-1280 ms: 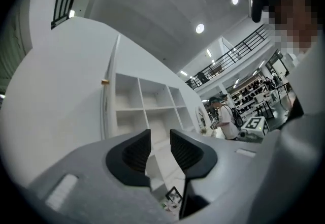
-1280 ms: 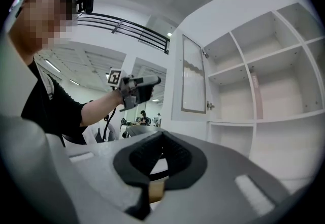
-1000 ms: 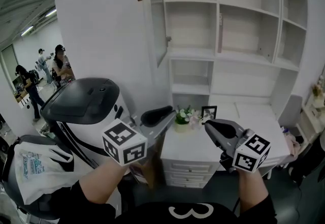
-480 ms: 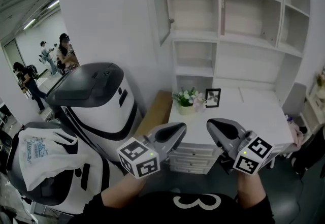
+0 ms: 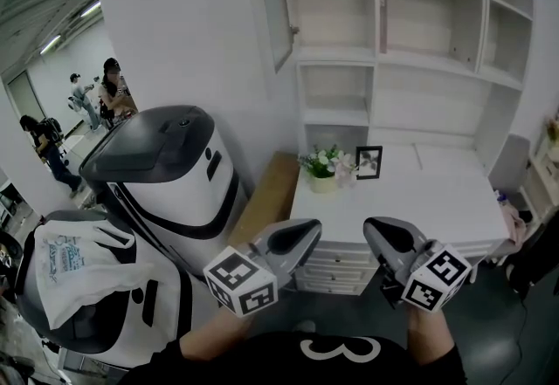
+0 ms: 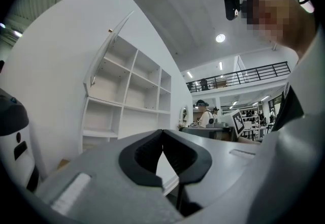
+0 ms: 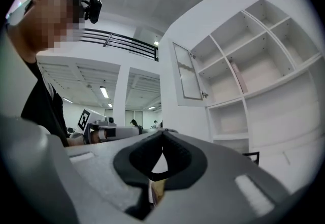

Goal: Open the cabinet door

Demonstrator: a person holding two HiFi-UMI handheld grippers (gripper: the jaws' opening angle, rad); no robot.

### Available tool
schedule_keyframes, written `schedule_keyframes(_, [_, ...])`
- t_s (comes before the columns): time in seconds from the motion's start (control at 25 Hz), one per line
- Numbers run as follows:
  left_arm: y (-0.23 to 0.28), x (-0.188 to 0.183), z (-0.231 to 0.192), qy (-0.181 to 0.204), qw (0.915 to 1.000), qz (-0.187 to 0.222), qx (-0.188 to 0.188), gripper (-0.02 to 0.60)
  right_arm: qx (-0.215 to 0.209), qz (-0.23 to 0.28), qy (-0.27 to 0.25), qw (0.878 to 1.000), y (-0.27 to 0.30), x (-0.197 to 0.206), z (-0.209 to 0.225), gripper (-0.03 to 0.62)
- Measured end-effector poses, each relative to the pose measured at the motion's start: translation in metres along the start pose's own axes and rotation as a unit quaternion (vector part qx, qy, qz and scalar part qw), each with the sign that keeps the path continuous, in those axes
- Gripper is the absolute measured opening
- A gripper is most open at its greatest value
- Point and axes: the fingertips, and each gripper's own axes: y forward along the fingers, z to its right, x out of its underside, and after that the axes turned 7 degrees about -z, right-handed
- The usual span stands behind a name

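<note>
The white cabinet door (image 5: 272,3) stands swung open at the upper left of the shelf unit (image 5: 410,17), edge-on to me, with a small knob on it. It also shows in the left gripper view as the cabinet door (image 6: 109,45) and in the right gripper view as the cabinet door (image 7: 187,71). My left gripper (image 5: 306,226) and right gripper (image 5: 371,224) hang low in front of my body, side by side and far below the door. Both are shut with nothing between the jaws, as the left gripper (image 6: 162,131) and right gripper (image 7: 162,134) show.
A white desk (image 5: 437,200) with drawers stands under the shelves, carrying a flower pot (image 5: 325,163) and a photo frame (image 5: 369,161). A big white-and-black machine (image 5: 170,169) stands at left, with a chair holding a white bag (image 5: 70,265) below it. People (image 5: 112,86) stand far off at left.
Both grippers have sunk lower in front of me and drawn back from the shelf unit. The desk top now shows in full above them.
</note>
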Motion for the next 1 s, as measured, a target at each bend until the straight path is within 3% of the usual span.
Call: schedule_keyframes(1.0, [0.018, 0.0, 0.003, 0.026, 0.9989, -0.011, 0.036, 0.009, 0.023, -0.017, 0.003, 1.0, -0.002, 0.014, 0.011, 0.002])
